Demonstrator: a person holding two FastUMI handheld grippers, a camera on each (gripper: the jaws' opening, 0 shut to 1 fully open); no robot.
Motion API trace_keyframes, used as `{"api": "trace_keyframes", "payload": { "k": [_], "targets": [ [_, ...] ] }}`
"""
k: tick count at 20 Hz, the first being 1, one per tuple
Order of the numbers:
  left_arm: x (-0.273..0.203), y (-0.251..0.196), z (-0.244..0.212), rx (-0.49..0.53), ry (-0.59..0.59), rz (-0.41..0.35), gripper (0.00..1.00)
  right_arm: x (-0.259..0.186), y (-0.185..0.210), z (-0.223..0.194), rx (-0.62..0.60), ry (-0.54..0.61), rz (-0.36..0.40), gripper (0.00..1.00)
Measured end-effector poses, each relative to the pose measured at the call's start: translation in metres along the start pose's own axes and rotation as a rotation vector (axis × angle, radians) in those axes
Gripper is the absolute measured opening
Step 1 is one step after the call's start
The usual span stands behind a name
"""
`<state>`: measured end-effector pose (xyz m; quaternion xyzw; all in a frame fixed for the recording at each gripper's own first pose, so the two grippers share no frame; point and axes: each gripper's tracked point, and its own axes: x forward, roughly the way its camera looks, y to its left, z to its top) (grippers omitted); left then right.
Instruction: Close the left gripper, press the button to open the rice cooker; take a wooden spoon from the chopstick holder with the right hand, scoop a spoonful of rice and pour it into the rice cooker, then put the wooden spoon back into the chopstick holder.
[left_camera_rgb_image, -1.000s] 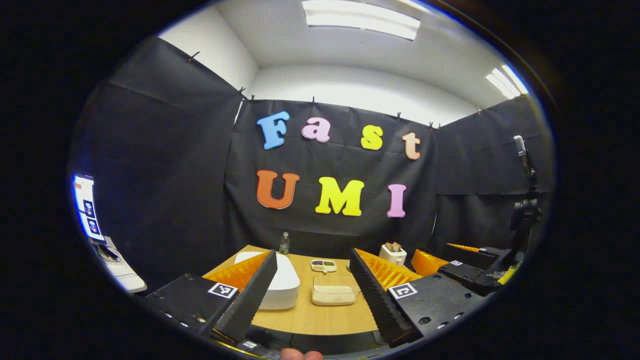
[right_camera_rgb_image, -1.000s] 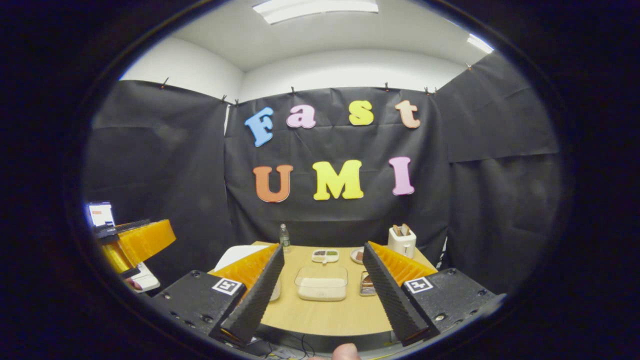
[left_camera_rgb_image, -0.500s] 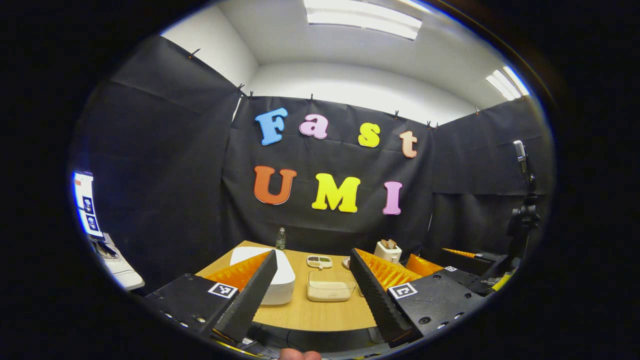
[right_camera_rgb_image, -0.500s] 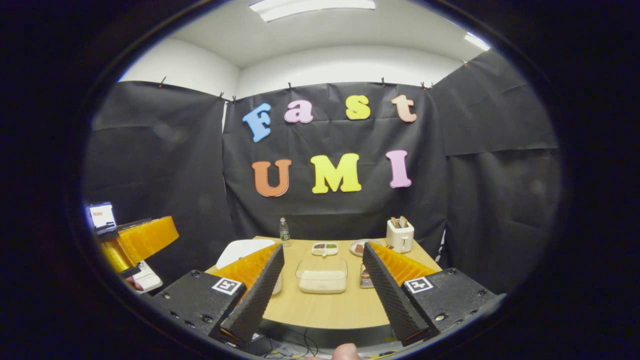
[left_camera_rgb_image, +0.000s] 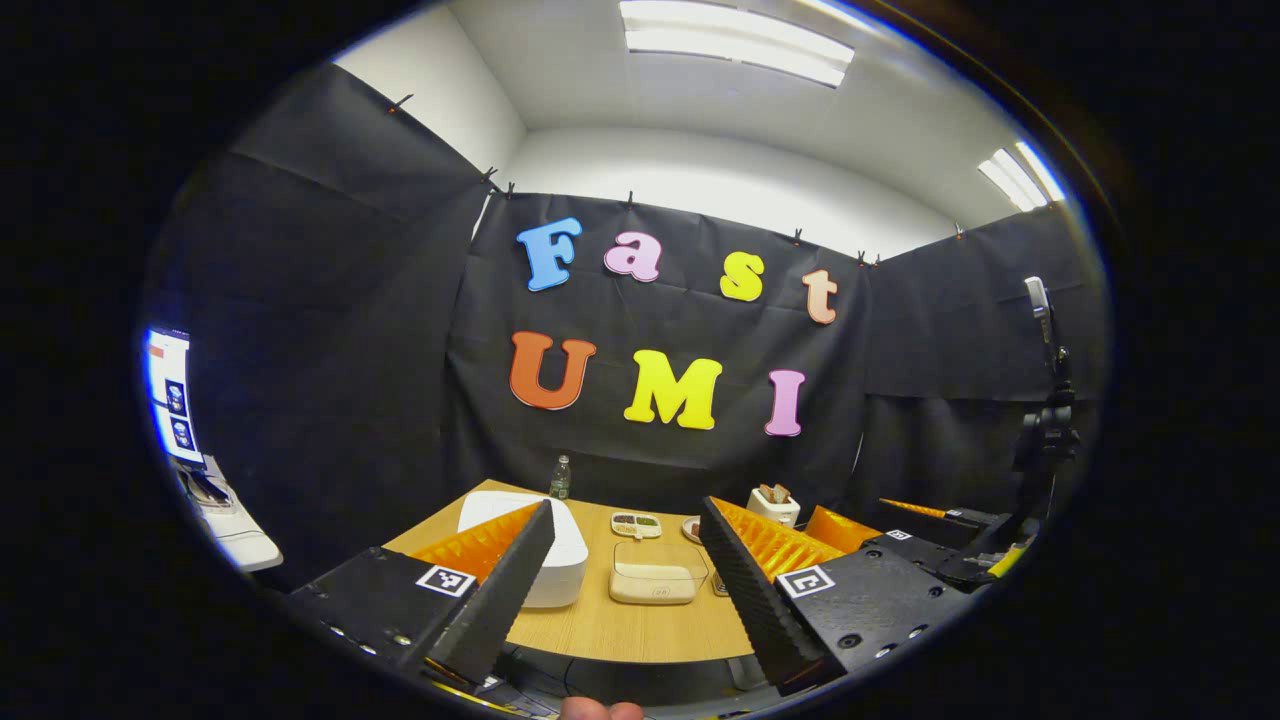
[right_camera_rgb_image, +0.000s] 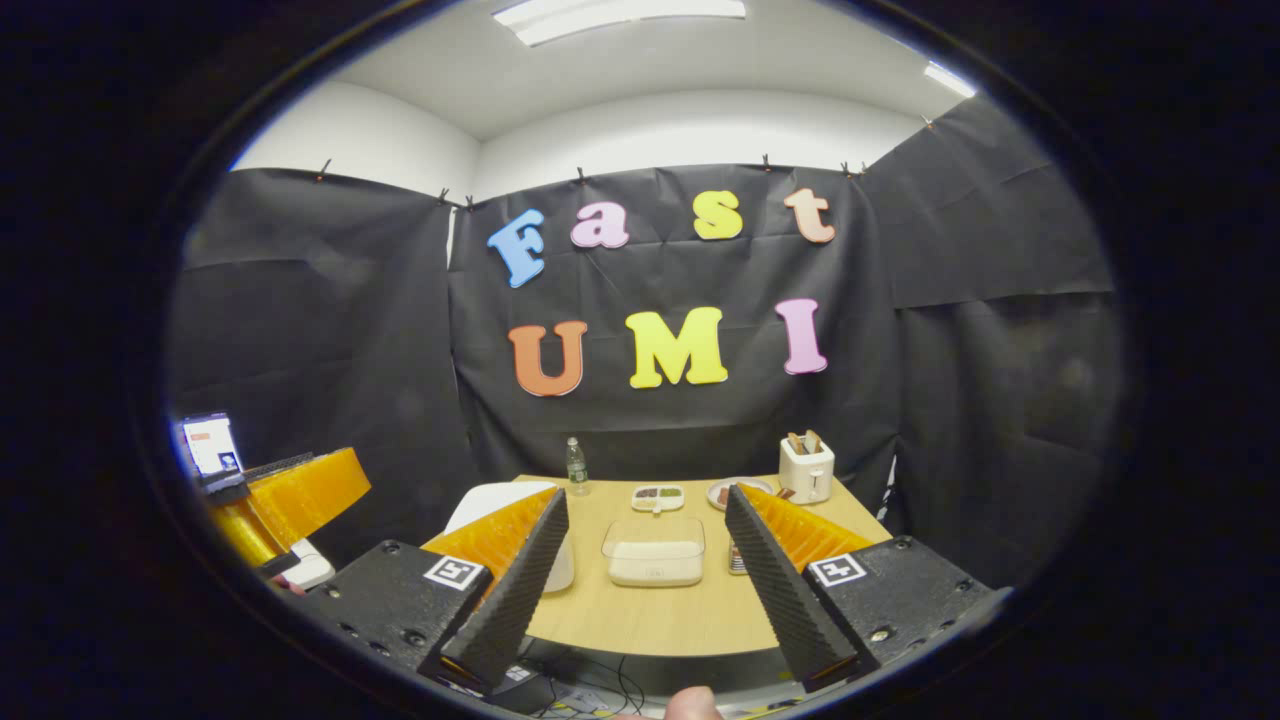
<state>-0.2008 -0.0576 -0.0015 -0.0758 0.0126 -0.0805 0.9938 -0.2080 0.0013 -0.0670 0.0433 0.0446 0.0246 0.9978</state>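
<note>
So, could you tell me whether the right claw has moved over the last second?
Yes: in the right gripper view the white toaster and wooden table sit higher against the right claw, so it tilted down slightly.

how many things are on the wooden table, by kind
white rice cooker: 1
clear plastic box of rice: 1
small clear bottle: 1
white divided dish: 1
round plate: 1
white chopstick holder with wooden utensils: 1
total: 6
A small item behind the right gripper's finger is too hidden to count.
</note>
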Motion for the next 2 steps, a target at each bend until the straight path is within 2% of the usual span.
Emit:
{"api": "trace_keyframes", "payload": {
  "k": [2],
  "targets": [
    [0.0005,0.0006,-0.0005,0.005,0.000,0.004,0.94,-0.0015,0.0009,0.0017,-0.002,-0.007,0.003,1.00]
  ]
}}
